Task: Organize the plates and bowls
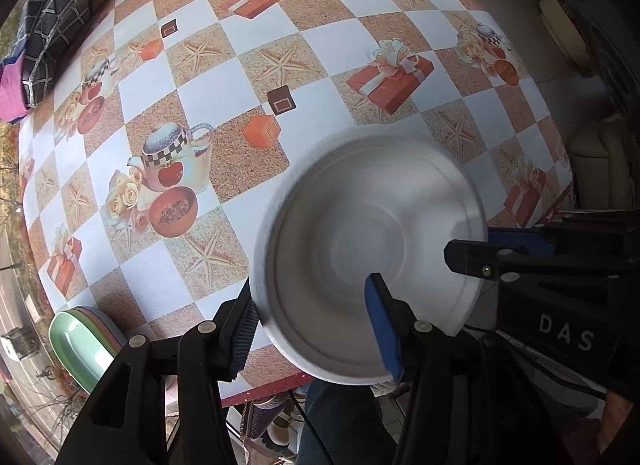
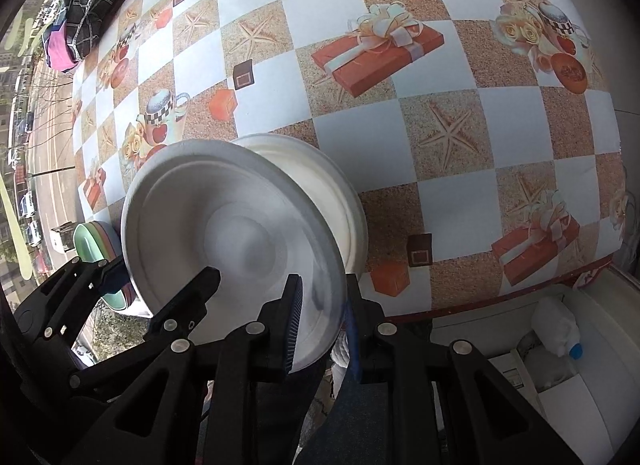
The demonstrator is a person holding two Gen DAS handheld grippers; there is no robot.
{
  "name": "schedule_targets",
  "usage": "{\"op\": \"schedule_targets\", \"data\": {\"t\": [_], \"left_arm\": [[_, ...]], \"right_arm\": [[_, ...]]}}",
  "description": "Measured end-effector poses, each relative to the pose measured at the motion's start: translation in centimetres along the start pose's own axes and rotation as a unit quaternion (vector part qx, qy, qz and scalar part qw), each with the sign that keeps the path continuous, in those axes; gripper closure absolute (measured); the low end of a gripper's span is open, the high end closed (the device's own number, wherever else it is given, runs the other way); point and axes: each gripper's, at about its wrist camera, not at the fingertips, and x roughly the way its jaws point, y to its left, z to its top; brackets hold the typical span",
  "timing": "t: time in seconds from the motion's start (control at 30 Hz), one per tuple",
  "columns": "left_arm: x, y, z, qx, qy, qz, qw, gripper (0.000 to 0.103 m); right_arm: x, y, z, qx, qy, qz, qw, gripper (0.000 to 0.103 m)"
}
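Note:
A white paper plate (image 1: 360, 241) is held tilted above the table's near edge. In the right wrist view the plate (image 2: 224, 225) is in front, with a second white plate or bowl (image 2: 320, 181) just behind it. My right gripper (image 2: 320, 317) is shut on the front plate's rim. My left gripper (image 1: 316, 321) stands at the plate's near rim, one pad inside the plate and one outside; the gap between the pads is wide. The right gripper (image 1: 480, 261) also shows at the plate's right rim in the left wrist view. A stack of pastel plates (image 1: 80, 341) with a green one on top sits at the table's near left edge.
The round table (image 1: 248, 61) has a checkered cloth printed with gift boxes and starfish. A dark patterned cloth bag (image 1: 52, 21) lies at the far left. The pastel stack also shows in the right wrist view (image 2: 96, 253). A white bottle (image 2: 560, 329) lies below the table at right.

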Motion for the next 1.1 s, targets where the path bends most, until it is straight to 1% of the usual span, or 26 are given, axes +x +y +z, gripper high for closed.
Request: {"op": "schedule_targets", "data": {"t": [0.1, 0.3, 0.33, 0.37, 0.4, 0.43, 0.57, 0.6, 0.63, 0.67, 0.8, 0.9, 1.1], "left_arm": [[-0.2, 0.4, 0.1, -0.005, -0.003, 0.002, 1.0000, 0.038], [-0.3, 1.1, 0.3, -0.017, -0.004, 0.008, 0.9998, 0.030], [-0.3, 1.2, 0.4, -0.018, -0.004, 0.007, 0.9998, 0.030], [-0.3, 1.3, 0.4, -0.021, -0.006, 0.006, 0.9997, 0.029], [-0.5, 1.5, 0.4, -0.025, -0.010, 0.004, 0.9996, 0.026], [-0.6, 1.8, 0.4, -0.030, -0.015, 0.001, 0.9994, 0.023], [-0.8, 2.9, 0.5, -0.053, -0.020, 0.003, 0.9984, 0.013], [-0.7, 3.1, 0.5, -0.058, -0.019, 0.005, 0.9981, 0.003], [-0.5, 3.4, 0.5, -0.065, -0.019, -0.001, 0.9977, 0.001], [-0.3, 3.8, 0.4, -0.073, -0.014, -0.011, 0.9972, 0.000], [1.2, 4.9, -0.2, -0.103, 0.022, -0.044, 0.9935, 0.000], [1.7, 5.2, -0.5, -0.112, 0.034, -0.048, 0.9920, 0.000], [1.6, 4.9, -0.2, -0.113, 0.031, -0.045, 0.9921, 0.000]], "right_arm": [[-0.1, -0.3, 0.1, 0.005, -0.002, -0.001, 1.000, 0.081], [-0.2, -0.9, 0.2, 0.015, -0.006, 0.003, 1.000, 0.081], [-0.3, -1.0, 0.2, 0.016, -0.007, 0.005, 1.000, 0.063], [-0.4, -1.1, 0.3, 0.016, -0.010, 0.009, 1.000, 0.026], [-0.6, -1.2, 0.3, 0.017, -0.015, 0.013, 1.000, 0.012], [-0.8, -1.2, 0.3, 0.017, -0.021, 0.016, 1.000, 0.007], [-1.0, -1.4, 0.7, 0.020, -0.029, 0.013, 0.999, 0.007], [-1.0, -1.6, 0.8, 0.021, -0.029, 0.013, 0.999, 0.007], [-0.8, -1.7, 0.9, 0.023, -0.028, 0.012, 0.999, 0.003], [-0.8, -1.8, 0.9, 0.023, -0.029, 0.011, 0.999, 0.001], [-0.3, -2.2, 0.8, 0.017, -0.025, -0.010, 0.999, 0.001], [0.0, -2.7, 0.8, 0.022, -0.024, -0.016, 0.999, 0.001], [0.6, -3.6, 0.9, 0.030, -0.014, -0.018, 0.999, 0.001]]}}
